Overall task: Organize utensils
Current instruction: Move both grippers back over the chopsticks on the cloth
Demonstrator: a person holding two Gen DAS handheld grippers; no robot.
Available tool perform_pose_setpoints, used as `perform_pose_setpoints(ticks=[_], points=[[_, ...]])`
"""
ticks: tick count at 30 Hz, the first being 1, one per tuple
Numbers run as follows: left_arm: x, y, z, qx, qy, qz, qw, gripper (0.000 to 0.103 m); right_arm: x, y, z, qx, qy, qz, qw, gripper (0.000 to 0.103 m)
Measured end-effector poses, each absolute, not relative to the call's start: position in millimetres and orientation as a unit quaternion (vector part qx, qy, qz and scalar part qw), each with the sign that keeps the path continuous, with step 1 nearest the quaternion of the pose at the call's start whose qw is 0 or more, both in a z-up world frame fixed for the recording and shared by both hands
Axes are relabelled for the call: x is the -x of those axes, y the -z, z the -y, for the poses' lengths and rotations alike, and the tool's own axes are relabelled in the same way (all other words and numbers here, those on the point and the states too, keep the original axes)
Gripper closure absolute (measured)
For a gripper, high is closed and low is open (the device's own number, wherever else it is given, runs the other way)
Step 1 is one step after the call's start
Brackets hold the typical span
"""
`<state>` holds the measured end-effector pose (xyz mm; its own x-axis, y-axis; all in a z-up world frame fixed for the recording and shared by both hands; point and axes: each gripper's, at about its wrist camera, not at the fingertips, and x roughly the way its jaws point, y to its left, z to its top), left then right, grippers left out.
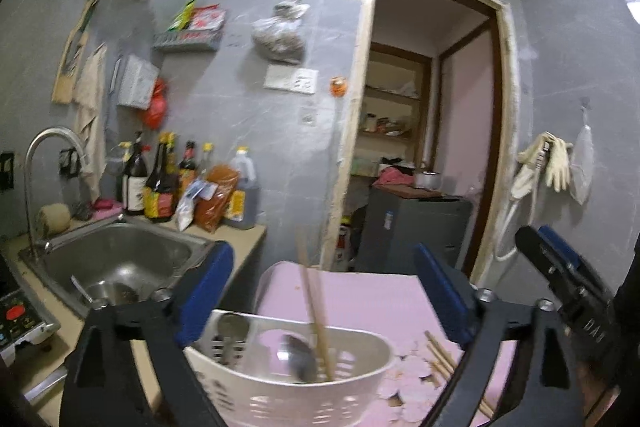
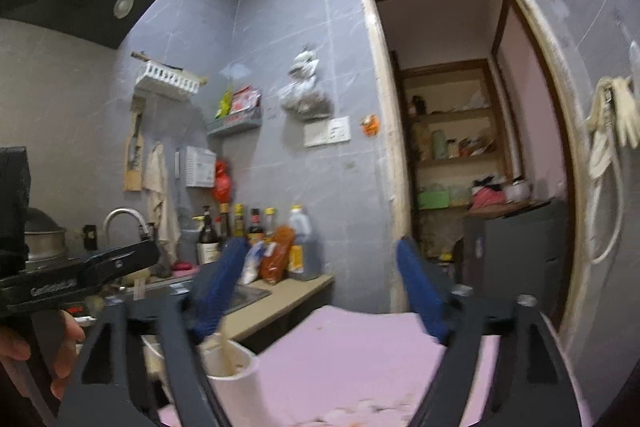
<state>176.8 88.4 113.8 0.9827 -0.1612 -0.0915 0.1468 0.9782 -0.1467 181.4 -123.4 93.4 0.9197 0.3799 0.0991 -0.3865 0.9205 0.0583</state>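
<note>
A white slotted utensil basket [image 1: 288, 383] stands on the pink table [image 1: 360, 303] right under my left gripper [image 1: 322, 291]. A pair of wooden chopsticks [image 1: 314, 311] leans upright in it beside a metal spoon [image 1: 298, 357]. More chopsticks [image 1: 440, 357] lie loose on the table to the right of the basket. My left gripper is open and empty above the basket. My right gripper [image 2: 320, 287] is open and empty, held higher over the table; the basket's rim [image 2: 234, 375] with a chopstick [image 2: 226, 347] shows below its left finger.
A steel sink [image 1: 116, 263] with a tap sits on the counter to the left, with sauce bottles [image 1: 160, 187] behind it. An open doorway [image 1: 432, 131] is straight ahead. The right gripper shows in the left wrist view [image 1: 560, 267] at the right edge.
</note>
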Motion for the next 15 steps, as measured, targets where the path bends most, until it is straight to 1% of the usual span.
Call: perform_pose_setpoints(ticks=[1, 3, 5, 8, 15], points=[[-176, -114, -82, 0.065, 0.079, -0.05, 0.993, 0.003, -179, -95, 131, -0.037, -0.19, 0.046, 0.98, 0.016], [-172, -114, -66, 0.058, 0.09, -0.043, 0.993, 0.002, -173, -98, 148, -0.027, -0.171, 0.048, 0.984, 0.009], [-170, -112, -52, 0.056, 0.101, -0.043, 0.992, 0.002, -169, -99, 165, -0.022, -0.157, 0.049, 0.986, 0.0], [-170, -109, -36, 0.054, 0.119, -0.051, 0.99, 0.002, -163, -96, 186, -0.013, -0.139, 0.045, 0.989, 0.0], [-183, -88, 12, 0.017, 0.157, -0.112, 0.981, 0.002, -163, -79, 224, 0.0, -0.115, 0.015, 0.993, 0.0]])
